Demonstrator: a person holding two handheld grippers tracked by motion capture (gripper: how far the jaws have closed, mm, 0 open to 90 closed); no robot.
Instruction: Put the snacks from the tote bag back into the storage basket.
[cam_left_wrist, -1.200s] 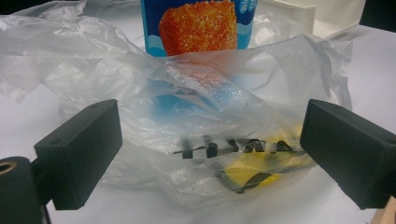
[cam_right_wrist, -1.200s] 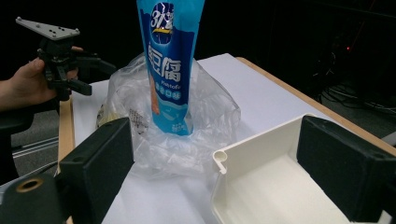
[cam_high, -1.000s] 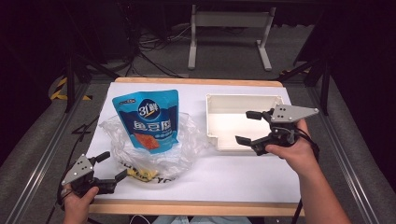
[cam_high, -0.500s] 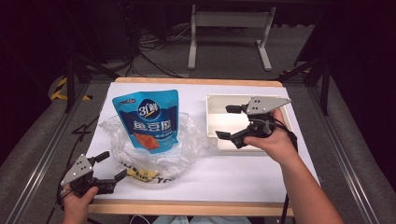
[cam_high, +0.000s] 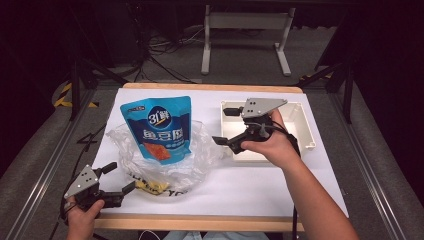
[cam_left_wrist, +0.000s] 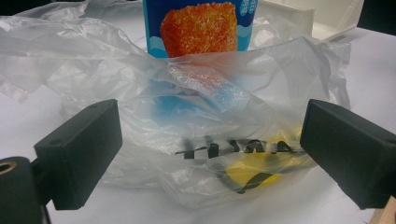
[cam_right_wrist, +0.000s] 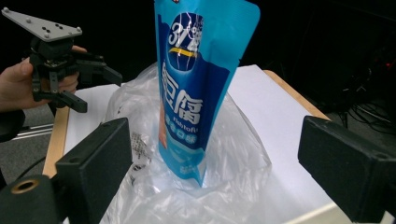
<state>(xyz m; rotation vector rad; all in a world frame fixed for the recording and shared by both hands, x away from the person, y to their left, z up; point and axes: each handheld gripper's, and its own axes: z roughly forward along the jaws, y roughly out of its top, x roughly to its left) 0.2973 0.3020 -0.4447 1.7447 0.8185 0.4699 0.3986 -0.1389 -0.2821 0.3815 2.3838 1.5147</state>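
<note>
High view shows the blue pouch (cam_high: 163, 128) standing partly inside the clear plastic bag (cam_high: 165, 160) on the counter (cam_high: 250, 180), both the left hand-held gripper (cam_high: 117, 177) and right hand-held gripper (cam_high: 224, 126) spread apart and empty, so bagging or unbagging looks unfinished.

A: What kind of place is this, home kitchen?

B: Nah, looks like a lab or recording studio. Dark room, black surroundings, a white-topped table (cam_high: 260, 185) with a wood edge, loose cables (cam_high: 165, 60) all over the grey floor (cam_high: 240, 55), a metal stand (cam_high: 245, 37) behind it, and yellow-black hazard tape (cam_high: 67, 95).
</note>
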